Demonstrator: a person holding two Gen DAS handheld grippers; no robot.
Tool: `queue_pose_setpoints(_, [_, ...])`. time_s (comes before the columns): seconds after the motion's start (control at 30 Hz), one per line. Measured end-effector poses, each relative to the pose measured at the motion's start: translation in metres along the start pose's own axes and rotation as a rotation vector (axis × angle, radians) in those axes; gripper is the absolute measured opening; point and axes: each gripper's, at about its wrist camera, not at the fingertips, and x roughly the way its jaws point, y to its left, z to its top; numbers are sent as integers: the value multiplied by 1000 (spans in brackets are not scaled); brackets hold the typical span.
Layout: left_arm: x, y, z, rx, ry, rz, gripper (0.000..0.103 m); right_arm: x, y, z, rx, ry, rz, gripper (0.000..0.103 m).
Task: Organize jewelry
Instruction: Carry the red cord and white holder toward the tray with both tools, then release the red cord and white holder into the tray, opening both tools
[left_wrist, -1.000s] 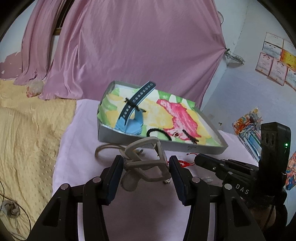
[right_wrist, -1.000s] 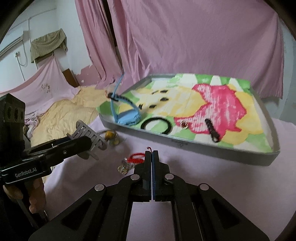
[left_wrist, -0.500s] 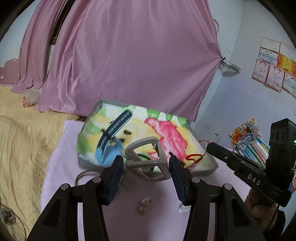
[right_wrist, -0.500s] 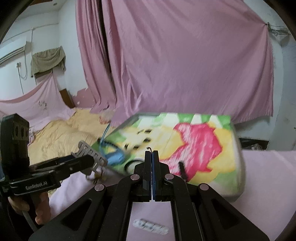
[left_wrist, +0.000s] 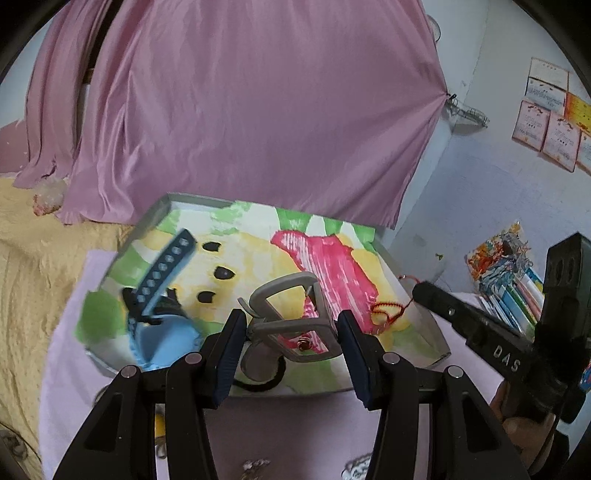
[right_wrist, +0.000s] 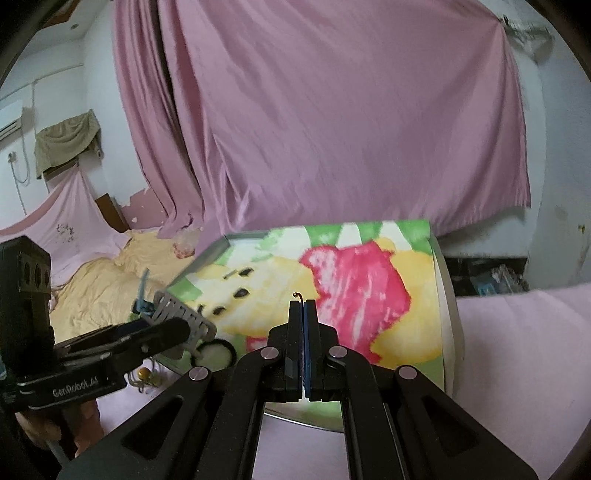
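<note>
Here, tray (left_wrist: 439, 345) is seen lined with a flower print | grey clip (left_wrist: 295, 321) is clamped crosswise in the left gripper (left_wrist: 291, 345), long axis toward the tray's far edge | red cord bracelet (left_wrist: 388, 310) is pinched in the closed right gripper (right_wrist: 303, 306), dangling over the tray's right edge.

This is a bedroom in a home. A pink curtain (right_wrist: 332, 129) hangs across the back wall, with a second drape (left_wrist: 48, 110) beside it. A bed with a rumpled yellow blanket (right_wrist: 107, 280) runs along the left, and a pink sheet (right_wrist: 70, 229) is strung up behind it. An air conditioner (right_wrist: 11, 123) sits high on the white wall above a cloth-covered shelf (right_wrist: 66, 142). Certificates (left_wrist: 554, 122) are pinned to the right wall, and a stack of children's books (left_wrist: 506, 269) lies below them. The paint is peeling (right_wrist: 147, 199) near the bed's headboard.
</note>
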Motion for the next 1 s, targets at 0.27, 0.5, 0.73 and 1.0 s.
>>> queue_pose_setpoints(0.27, [29,-3,-4,-1,107,52,49,16,-18,-17,56,79,19,1])
queue_pose_setpoints(0.5, [34,-6,-8,11,136,66,49,27,-23,-29,80,142,28,1])
queue_pose_setpoints(0.73, [34,-7,-10,17,136,64,49,32,-28,-34,105,172,26,2])
queue_pose_setpoints(1.0, [32,-9,-13,18,149,50,54,24,-30,-38,109,160,9,3])
